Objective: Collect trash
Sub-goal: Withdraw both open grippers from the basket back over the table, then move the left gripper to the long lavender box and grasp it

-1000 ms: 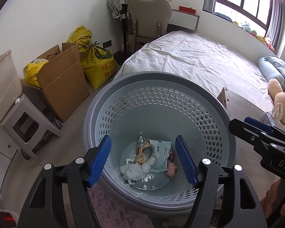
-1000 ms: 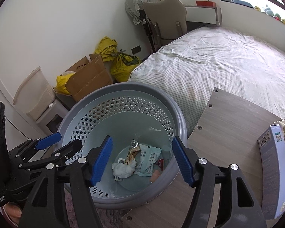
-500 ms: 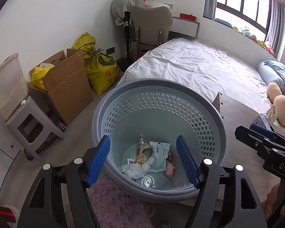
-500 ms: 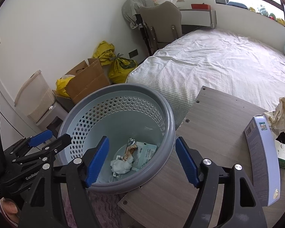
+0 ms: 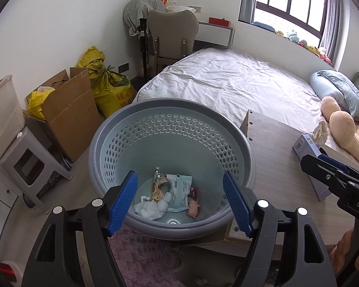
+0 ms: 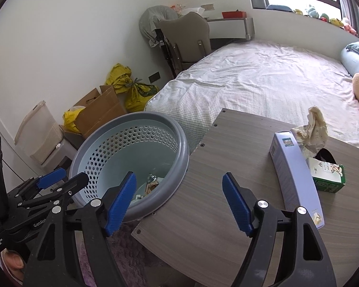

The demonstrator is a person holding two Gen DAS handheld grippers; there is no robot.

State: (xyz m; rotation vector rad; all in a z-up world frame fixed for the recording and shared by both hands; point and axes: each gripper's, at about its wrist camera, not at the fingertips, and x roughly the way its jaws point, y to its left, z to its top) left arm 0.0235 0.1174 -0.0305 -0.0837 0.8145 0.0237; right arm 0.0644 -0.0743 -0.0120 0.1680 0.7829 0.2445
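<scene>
A grey perforated basket (image 5: 244,143) (image 6: 179,141) stands on the floor beside a wooden table (image 6: 227,191). It holds a white tissue (image 5: 153,209), wrappers (image 5: 179,192) and a small pink piece (image 5: 193,209). My left gripper (image 5: 180,201) is open and empty above the basket's near rim. My right gripper (image 6: 179,203) is open and empty over the table's left edge. On the table lie a long blue box (image 6: 296,177), a crumpled paper (image 6: 311,131) and a green-and-white carton (image 6: 328,174).
A bed (image 5: 239,83) lies behind the table, with a plush toy (image 5: 344,129) at its right. A cardboard box (image 5: 67,110), yellow sacks (image 5: 107,83) and a stool (image 5: 26,165) stand at the left wall. A purple rug (image 5: 143,258) lies below.
Both grippers have pulled back and risen from the basket. The right gripper has swung right, so the table and its box, paper and carton have come into view.
</scene>
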